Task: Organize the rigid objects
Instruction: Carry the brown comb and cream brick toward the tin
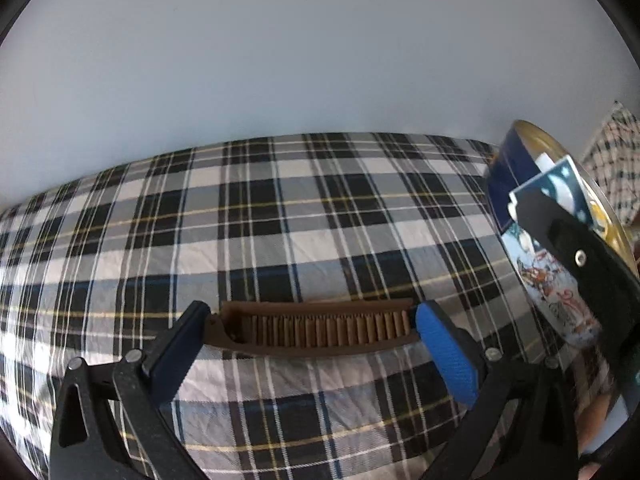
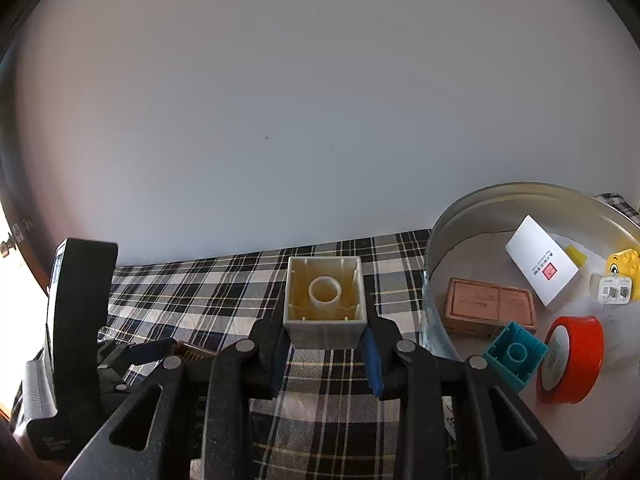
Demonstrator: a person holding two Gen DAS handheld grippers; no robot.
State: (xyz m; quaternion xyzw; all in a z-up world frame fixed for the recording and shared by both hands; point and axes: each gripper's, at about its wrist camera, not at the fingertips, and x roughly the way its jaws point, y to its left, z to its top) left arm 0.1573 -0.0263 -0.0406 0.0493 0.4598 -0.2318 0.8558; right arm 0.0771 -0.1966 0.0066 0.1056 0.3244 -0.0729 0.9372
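Right wrist view: right hand-held gripper (image 2: 326, 340) clamps a cream block (image 2: 325, 304) beside the cluttered round tin (image 2: 460, 216).

Left view: from my left claw (image 1: 312, 332), tilted steeply down, close over the checked cloth (image 1: 280, 208), facing the pale wall (image 1: 280, 60).
Right view: from my right claw (image 2: 325, 344), tilted down less, facing the same wall, round tin (image 2: 500, 200) near on its right.
Shared: cloth, wall, tin; my left claw shows at the right view's lower left.
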